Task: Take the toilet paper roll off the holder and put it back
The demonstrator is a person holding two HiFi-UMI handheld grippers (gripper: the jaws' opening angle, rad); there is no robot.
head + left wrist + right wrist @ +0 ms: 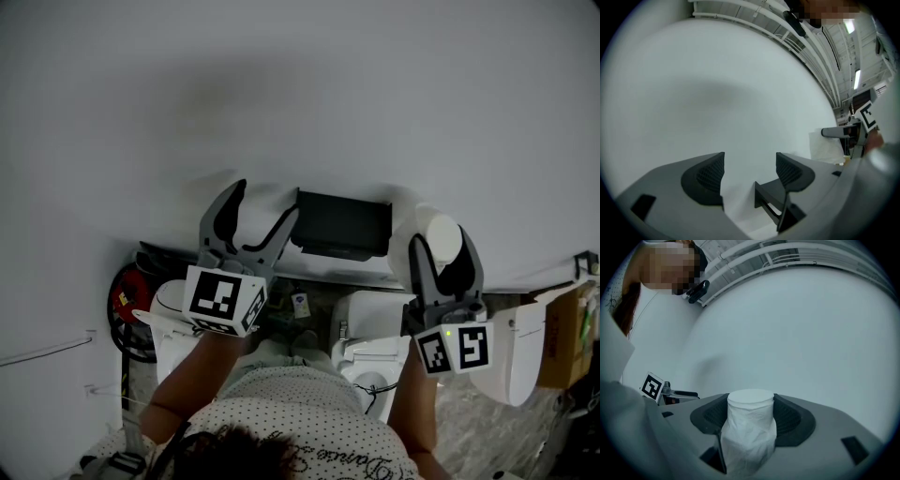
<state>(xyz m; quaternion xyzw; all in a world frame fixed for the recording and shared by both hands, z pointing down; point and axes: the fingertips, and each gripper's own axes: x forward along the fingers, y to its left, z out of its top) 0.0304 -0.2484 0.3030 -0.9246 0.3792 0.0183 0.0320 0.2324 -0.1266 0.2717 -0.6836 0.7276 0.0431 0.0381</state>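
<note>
Dim, cool grey light throughout. A soft shadow smudges the wall [225,103]. Both gripper views bow fisheye-style, corners black; ceiling strip lights [857,78] glare upper right in the left one.

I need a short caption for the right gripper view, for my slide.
Right gripper clamped on a white toilet paper roll, facing a plain pale wall.

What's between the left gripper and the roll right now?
In the head view, the black holder lies between the open left gripper and the toilet paper roll.
</note>
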